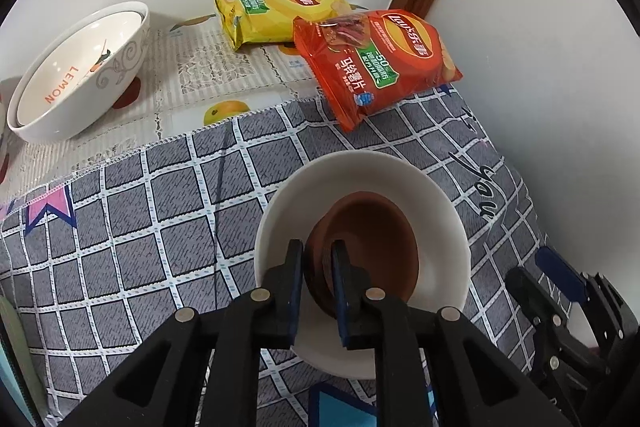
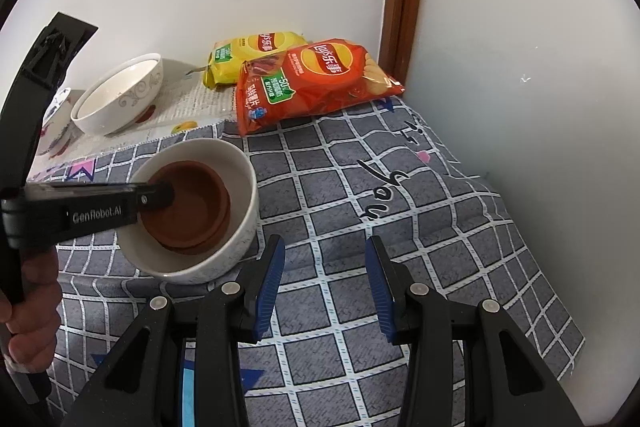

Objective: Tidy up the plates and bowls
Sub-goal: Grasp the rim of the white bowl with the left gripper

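The left gripper (image 1: pixel 318 247) reaches down into a white bowl (image 1: pixel 448 223) that sits on the grey checked cloth (image 1: pixel 160 211). Its two fingers straddle the near rim of a brown bowl (image 1: pixel 376 231) nested inside the white one: one finger stands outside the brown rim, the other inside it. The gap between them is narrow, and whether the pads press on the rim cannot be told.

The right gripper (image 2: pixel 325 259) hovers over bare cloth with its jaws partly open and nothing between them. The white bowl lies just beyond and to the left of its left finger.

Farther ahead of the left fingers, off to their left, a patterned bowl (image 1: pixel 120 59) holds another bowl lettered LEMON (image 1: pixel 68 83). Straight ahead, near the wall, lie a red crisp bag (image 1: pixel 376 67) and a yellow crisp bag (image 1: pixel 276 11), the red one overlapping the yellow.
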The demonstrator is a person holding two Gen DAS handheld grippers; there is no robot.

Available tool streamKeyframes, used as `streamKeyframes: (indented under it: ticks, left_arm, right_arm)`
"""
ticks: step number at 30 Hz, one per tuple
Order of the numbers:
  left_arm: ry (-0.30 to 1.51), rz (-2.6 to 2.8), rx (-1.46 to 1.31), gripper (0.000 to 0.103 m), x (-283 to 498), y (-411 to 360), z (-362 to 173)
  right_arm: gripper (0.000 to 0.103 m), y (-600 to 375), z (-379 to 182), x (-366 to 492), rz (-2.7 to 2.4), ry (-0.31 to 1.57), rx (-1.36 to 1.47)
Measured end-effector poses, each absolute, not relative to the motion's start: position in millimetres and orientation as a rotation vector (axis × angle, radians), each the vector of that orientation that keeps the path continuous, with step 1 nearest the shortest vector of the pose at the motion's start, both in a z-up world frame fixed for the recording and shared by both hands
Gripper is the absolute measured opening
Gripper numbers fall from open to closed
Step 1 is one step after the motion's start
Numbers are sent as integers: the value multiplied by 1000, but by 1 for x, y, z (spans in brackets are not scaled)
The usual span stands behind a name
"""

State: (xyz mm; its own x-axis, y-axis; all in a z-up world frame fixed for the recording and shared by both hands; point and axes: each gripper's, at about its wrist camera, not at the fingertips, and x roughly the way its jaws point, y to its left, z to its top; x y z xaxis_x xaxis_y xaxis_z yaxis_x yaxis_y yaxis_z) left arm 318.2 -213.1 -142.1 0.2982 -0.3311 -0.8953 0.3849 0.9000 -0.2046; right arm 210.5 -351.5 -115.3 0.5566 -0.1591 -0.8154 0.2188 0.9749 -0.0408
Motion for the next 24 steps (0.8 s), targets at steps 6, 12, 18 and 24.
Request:
streamKeyframes:
  ticks: [6, 12, 18, 24]
  left_arm:
    - [1141, -462, 74, 15, 313, -206, -131]
    - [1096, -421, 56, 19, 314, -186, -112]
    - [1126, -394, 38, 20, 318, -174, -118]
    - [1158, -374, 52, 21, 321, -177, -127]
  right_arm:
    - [41, -349, -109, 221, -187, 944, 96]
    - [41, -346, -109, 237, -122, 957, 152]
    - [41, -342, -123, 257, -77, 1019, 213]
    - [30, -339, -139, 271, -97, 1074, 202]
